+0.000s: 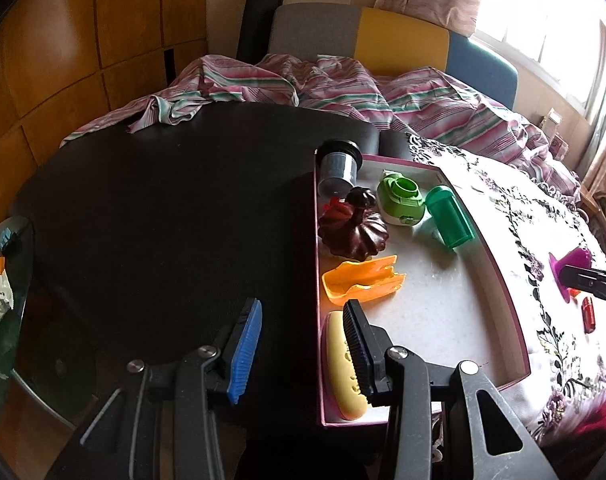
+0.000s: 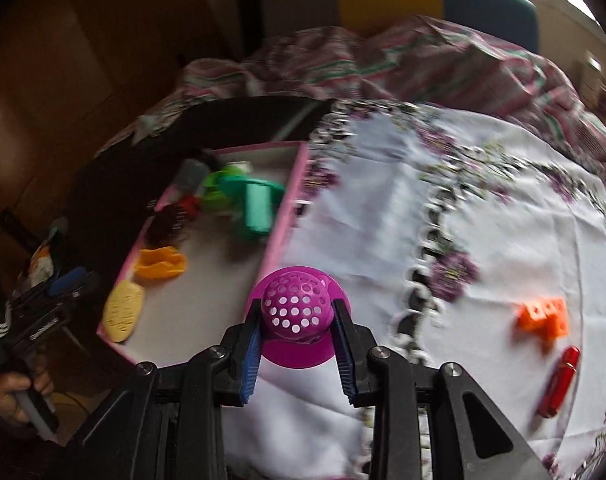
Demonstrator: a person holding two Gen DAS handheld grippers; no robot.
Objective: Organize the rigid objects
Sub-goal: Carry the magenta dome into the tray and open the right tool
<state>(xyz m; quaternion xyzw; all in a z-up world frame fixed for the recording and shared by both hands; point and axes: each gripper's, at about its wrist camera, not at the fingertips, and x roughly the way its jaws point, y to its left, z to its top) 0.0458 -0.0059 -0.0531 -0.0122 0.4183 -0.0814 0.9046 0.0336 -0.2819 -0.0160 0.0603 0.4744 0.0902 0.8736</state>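
Progress, judged from current layout: sorting well along but not finished. Pink-rimmed tray (image 1: pixel 519 344) sits mid-bench at the cloth's left edge and already holds a grey canister (image 1: pixel 337 170), brown pumpkin figure (image 1: pixel 353 234), green-and-white round piece (image 1: pixel 401 200), green cup (image 1: pixel 449 216) lying on its side, orange scoop (image 1: pixel 361 282) and yellow oblong piece (image 1: pixel 341 368).

Right tongs (image 2: pixel 297 322) are clamped on the magenta perforated strainer (image 2: pixel 293 306), which sits over the cloth just beside the tray's right rim; blur in the right wrist view suggests motion.

Left tongs (image 1: pixel 303 344) stand apart with nothing between them, above the tray's near-left corner, over the yellow piece.

Left to do: orange block (image 2: pixel 543 316) and red cylinder (image 2: pixel 559 380) lie on the floral cloth (image 2: pixel 383 200) toward the bench's right edge, close together.

Obstructions: tray's far end is crowded; free floor remains at its near-right part. Striped bedding (image 1: pixel 343 88) lies bunched beyond the bench's far edge.
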